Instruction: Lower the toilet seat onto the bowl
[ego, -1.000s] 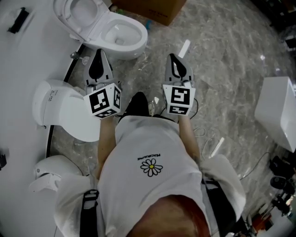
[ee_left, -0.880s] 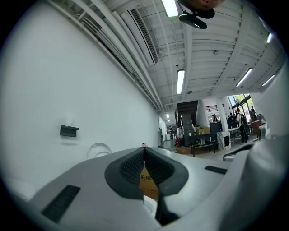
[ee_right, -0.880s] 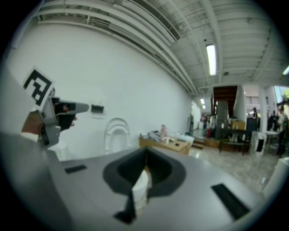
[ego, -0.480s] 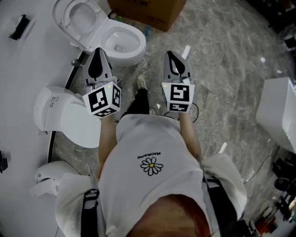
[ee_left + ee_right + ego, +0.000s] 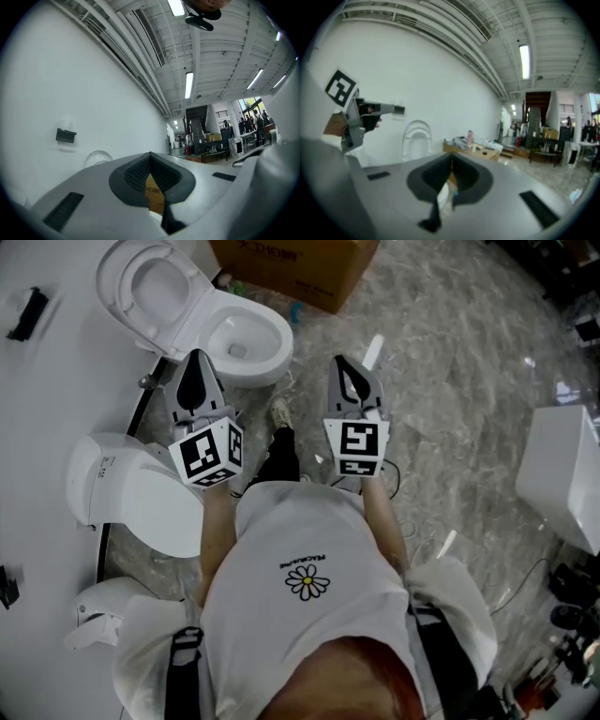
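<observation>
A white toilet stands by the wall at the top left of the head view, its bowl (image 5: 246, 337) uncovered and its seat and lid (image 5: 148, 284) raised. My left gripper (image 5: 193, 360) is shut and empty, its tips just short of the bowl's near rim. My right gripper (image 5: 347, 365) is shut too and holds nothing, to the right of the bowl over the floor. In the right gripper view the raised seat (image 5: 415, 138) stands upright against the wall ahead of the gripper (image 5: 451, 158). The left gripper (image 5: 150, 155) points level, with the seat's top (image 5: 96, 158) just showing.
A cardboard box (image 5: 291, 265) stands right of the toilet. Two more white toilets (image 5: 127, 474) (image 5: 105, 601) line the wall at my left. A white unit (image 5: 562, 470) is at the right edge. Cables lie on the marble floor (image 5: 450, 381). A black fixture (image 5: 25, 314) hangs on the wall.
Both grippers and the person have moved forward toward the open toilet, which now lies closer to the left gripper's tips. Both stay shut.
</observation>
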Tool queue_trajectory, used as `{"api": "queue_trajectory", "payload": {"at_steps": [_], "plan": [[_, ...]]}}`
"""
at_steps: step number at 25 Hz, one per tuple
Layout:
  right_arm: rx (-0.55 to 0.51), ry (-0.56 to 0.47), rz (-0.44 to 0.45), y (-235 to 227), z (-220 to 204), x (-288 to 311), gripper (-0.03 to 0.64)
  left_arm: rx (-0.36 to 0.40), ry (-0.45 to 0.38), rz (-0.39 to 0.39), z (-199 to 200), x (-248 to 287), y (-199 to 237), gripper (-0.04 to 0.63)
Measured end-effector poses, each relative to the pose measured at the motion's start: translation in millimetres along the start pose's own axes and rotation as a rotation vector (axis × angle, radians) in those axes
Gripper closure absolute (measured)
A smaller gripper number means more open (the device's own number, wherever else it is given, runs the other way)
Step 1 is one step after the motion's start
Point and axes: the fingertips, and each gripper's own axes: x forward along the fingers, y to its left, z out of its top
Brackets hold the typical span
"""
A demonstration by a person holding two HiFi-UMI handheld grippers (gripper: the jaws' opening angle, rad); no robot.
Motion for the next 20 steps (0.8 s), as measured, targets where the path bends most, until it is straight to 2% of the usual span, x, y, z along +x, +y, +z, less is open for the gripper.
{"api": "queue_trajectory", "payload": {"at_steps": [6, 10, 13, 20], "plan": [[-0.018, 0.027, -0.036, -27, 0, 53, 0.586, 0.044, -0.001, 0.012, -11, 59, 11, 0.575], [-0.001, 0.023, -0.045, -43, 16, 100, 0.586, 0.059, -0.021, 0.027, -8, 105, 25, 0.575], [-0.03, 0.019, -0.044, -49, 29, 144, 0.586, 0.073, -0.031, 0.04, -7, 141, 38, 0.575], [-0.06, -0.022, 0.002, -48, 72, 248, 0.586, 0.068, -0.056, 0.132, -6, 219, 90, 0.575]]}}
